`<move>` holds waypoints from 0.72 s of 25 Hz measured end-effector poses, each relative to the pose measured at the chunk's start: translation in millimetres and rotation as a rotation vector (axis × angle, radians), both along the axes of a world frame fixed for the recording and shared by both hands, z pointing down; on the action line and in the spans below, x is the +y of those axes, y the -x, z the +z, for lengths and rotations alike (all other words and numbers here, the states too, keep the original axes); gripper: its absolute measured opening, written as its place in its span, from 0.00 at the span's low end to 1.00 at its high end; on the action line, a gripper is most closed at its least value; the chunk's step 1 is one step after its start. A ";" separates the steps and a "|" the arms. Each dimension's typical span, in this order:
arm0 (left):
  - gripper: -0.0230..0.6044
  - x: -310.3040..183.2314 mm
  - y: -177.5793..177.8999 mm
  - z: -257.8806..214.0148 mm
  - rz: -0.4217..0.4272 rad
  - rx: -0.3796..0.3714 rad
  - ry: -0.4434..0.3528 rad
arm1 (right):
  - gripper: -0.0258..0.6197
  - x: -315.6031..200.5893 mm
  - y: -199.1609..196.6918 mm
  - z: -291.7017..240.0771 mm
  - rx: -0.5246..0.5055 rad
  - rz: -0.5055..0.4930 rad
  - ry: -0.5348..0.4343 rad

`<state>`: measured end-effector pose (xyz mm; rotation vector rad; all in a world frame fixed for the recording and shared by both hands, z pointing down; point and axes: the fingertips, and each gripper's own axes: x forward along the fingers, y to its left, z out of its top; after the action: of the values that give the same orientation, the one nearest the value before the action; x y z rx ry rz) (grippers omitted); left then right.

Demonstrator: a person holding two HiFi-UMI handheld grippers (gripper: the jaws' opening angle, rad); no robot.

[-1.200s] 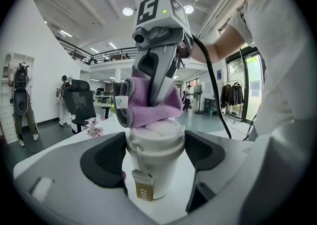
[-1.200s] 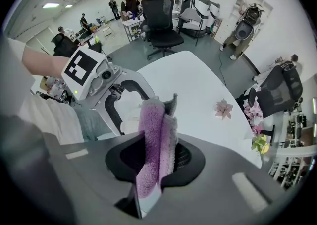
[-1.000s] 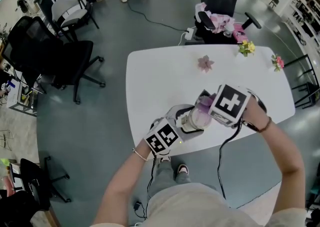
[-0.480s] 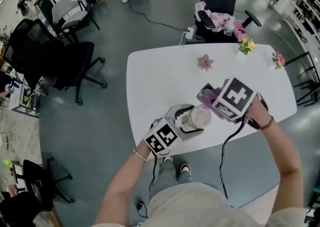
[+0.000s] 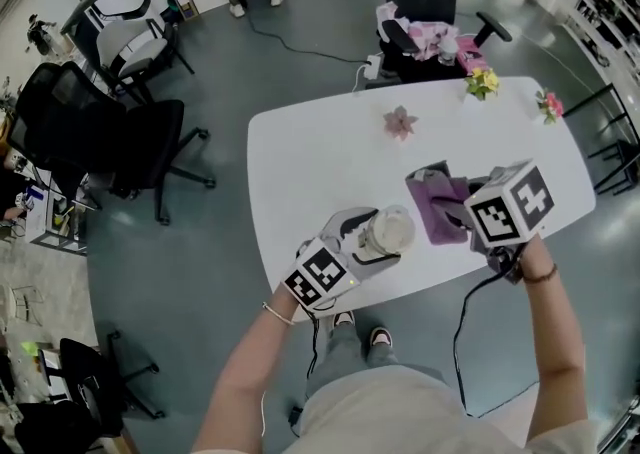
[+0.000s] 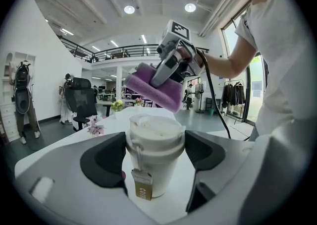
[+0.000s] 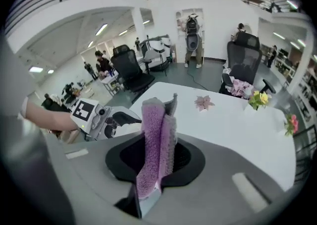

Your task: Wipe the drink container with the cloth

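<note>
A: Where is the cream paper cup with a lid?

B: Upright, by the near edge of the white table, clamped between the 2 jaws of the left gripper.

A: And the purple fluffy cloth?

B: Pinched in the right gripper, just right of the cup and apart from it. I think the wipe goes leftward.

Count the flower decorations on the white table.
3. A pale pink flower lies near the far middle of the table. A yellow bunch sits at the far edge. A pink-red bunch sits at the far right corner. None seems hidden.
</note>
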<state>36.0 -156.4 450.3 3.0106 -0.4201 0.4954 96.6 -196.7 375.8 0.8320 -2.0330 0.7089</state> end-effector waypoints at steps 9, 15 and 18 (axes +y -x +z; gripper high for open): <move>0.63 -2.4 -2.2 -2.0 -0.016 -0.008 0.010 | 0.14 42.7 -18.9 8.4 -0.415 0.283 -0.055; 0.63 -4.4 -3.6 -3.7 -0.047 -0.004 0.021 | 0.14 71.5 -33.2 32.0 -0.602 0.519 -0.070; 0.63 -6.1 -5.5 -4.1 -0.066 0.009 0.023 | 0.14 81.7 -34.7 43.4 -0.697 0.634 -0.083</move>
<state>41.5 -162.5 446.2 2.9645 -0.5079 0.4787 131.3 -115.0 419.1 1.4578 -2.4120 1.4276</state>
